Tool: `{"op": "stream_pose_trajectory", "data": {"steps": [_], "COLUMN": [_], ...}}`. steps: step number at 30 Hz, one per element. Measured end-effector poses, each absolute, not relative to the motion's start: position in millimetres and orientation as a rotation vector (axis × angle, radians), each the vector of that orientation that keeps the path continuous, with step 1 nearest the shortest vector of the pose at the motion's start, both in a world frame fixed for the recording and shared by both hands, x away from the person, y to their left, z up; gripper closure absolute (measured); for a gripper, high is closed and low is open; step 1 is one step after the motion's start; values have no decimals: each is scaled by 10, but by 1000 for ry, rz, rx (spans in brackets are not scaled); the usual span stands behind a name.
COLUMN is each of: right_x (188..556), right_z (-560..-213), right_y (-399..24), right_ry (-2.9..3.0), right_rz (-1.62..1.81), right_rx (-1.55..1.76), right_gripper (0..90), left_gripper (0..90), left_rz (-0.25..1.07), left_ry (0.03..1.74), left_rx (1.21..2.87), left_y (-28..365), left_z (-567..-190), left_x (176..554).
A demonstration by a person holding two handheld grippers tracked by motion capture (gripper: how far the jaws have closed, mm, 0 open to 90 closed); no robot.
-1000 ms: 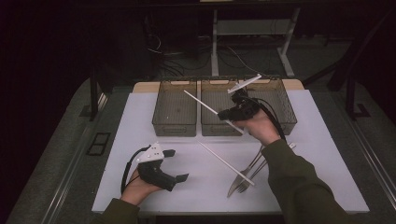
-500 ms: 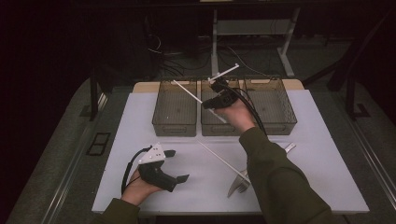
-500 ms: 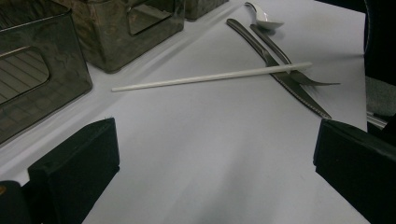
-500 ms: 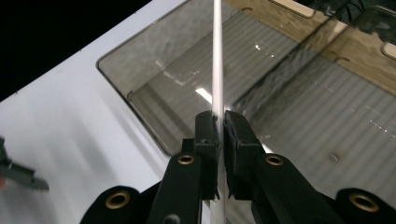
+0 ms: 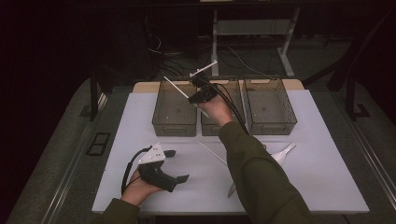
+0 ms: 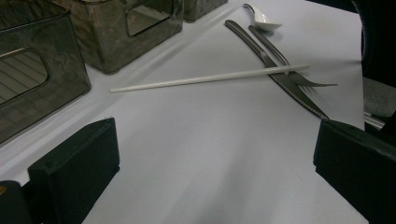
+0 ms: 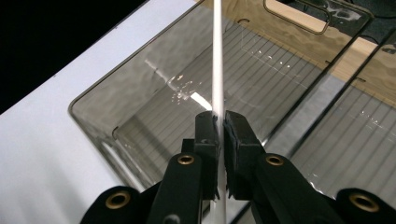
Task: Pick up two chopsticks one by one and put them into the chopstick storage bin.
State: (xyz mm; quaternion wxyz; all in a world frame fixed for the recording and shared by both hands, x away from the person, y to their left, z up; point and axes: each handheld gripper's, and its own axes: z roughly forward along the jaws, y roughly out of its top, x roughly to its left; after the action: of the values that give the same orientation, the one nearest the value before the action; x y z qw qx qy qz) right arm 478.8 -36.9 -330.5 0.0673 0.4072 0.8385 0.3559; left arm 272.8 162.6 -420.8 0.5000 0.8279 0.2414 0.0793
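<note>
My right gripper [image 5: 195,97] is shut on a thin white chopstick [image 5: 175,86] and holds it in the air above the left clear bin [image 5: 174,121]. In the right gripper view the jaws [image 7: 218,123] pinch the chopstick [image 7: 217,60] near its middle, and it points out over that bin [image 7: 107,116]. My left gripper [image 5: 180,164] rests open near the table's front left edge, with nothing between its jaws. A second white chopstick [image 6: 205,78] lies on the table ahead of the left gripper [image 6: 215,154], its far end across a knife [image 6: 275,74] and a fork [image 6: 303,80].
Three clear bins stand in a row at the back: left, middle [image 5: 212,128] and right [image 5: 270,105]. A white spoon [image 5: 282,153] lies right of my right sleeve. The white table [image 5: 327,177] ends close at the front; dark floor and cables lie beyond the bins.
My right gripper has carried the chopstick leftward, from above the middle bin to above the left bin. The left gripper has stayed where it was.
</note>
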Motion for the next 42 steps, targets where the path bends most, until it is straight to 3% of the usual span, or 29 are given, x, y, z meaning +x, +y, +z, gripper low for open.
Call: {"op": "stream_pose_trajectory", "data": {"steps": [27,31,36,42], "right_x": [5038,5035,4983,4849], "right_z": [-3706,-3691,-3571,-3450], "right_y": [110,95,4,-179], "right_ry": [2529,2519,2530,2555], "right_rz": [963,984,1080,1175], "right_rx": [1374,1358,1309,1214], "right_gripper": [826,669,550,468], "left_gripper": [0,0,0,0], "left_rz": [172,174,176,177], "left_ry": [578,575,574,580], "left_rx": [1998,1999,1999,1997], "left_y": [1626,1628,1632,1635], "left_z": [-4205,-4206,-4206,-4208], "left_x": [2719,2721,2727,2728]}}
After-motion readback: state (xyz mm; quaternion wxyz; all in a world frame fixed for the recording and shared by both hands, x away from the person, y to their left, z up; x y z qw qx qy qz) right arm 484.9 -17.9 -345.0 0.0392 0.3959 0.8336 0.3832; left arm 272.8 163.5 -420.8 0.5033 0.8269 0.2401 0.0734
